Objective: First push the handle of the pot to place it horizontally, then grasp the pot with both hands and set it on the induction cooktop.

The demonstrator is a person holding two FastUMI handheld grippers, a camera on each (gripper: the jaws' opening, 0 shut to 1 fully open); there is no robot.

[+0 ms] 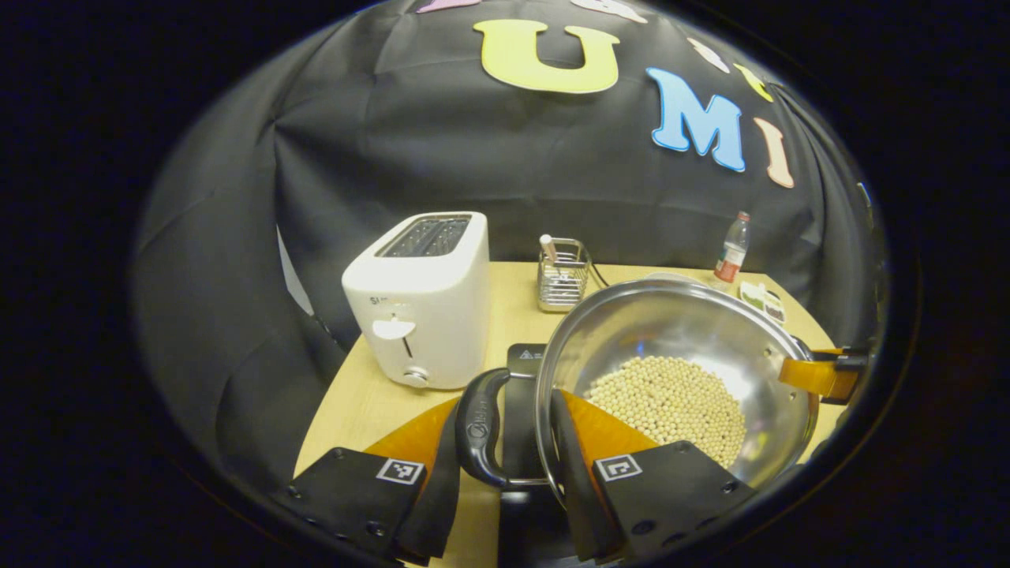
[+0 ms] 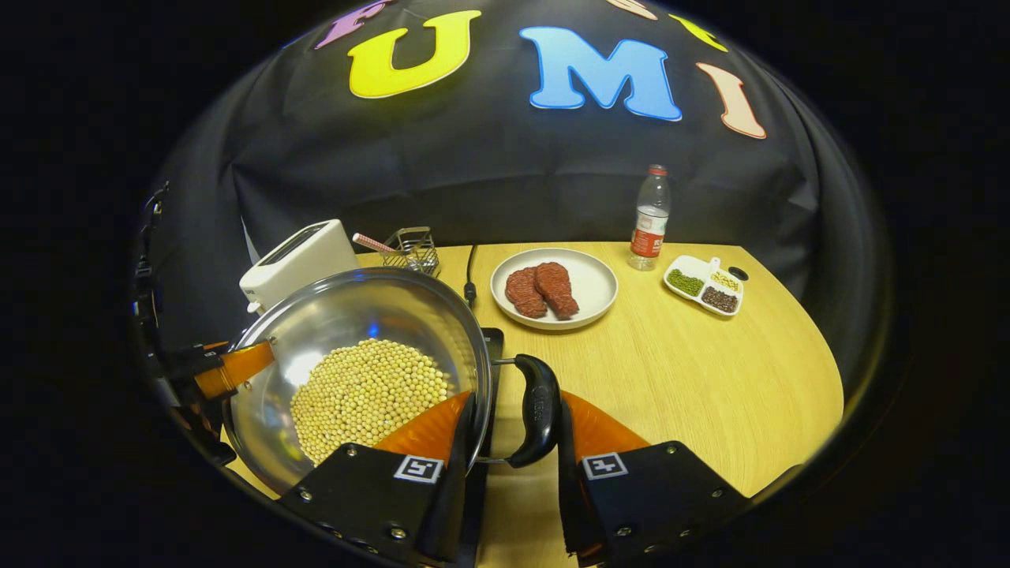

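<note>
- We are judging the handle-pushing step done: both black loop handles of the round stainless-steel pot (image 1: pixel 678 371) filled with pale soybeans are sitting level at its sides.
- We are now in the two-handed grasp. The left gripper (image 1: pixel 505 442) is straddling the pot's left black handle (image 1: pixel 480 426), one finger outside the loop, the other inside the rim (image 1: pixel 580 442).
- The right gripper (image 2: pixel 513 430) is straddling the right black handle (image 2: pixel 539 410) the same way, with one finger over the beans.
- Both pairs of jaws are standing narrowed around handle and rim; we cannot tell whether the pads are actually pressing.
- The pot is sitting over the flat black induction cooktop (image 1: pixel 525 359) on the round wooden table (image 2: pixel 694 371); whether it is resting on the cooktop or hovering above it, we cannot tell.
- What is left, in our judgement, is confirming the pot is settled and opening both grippers.
</note>
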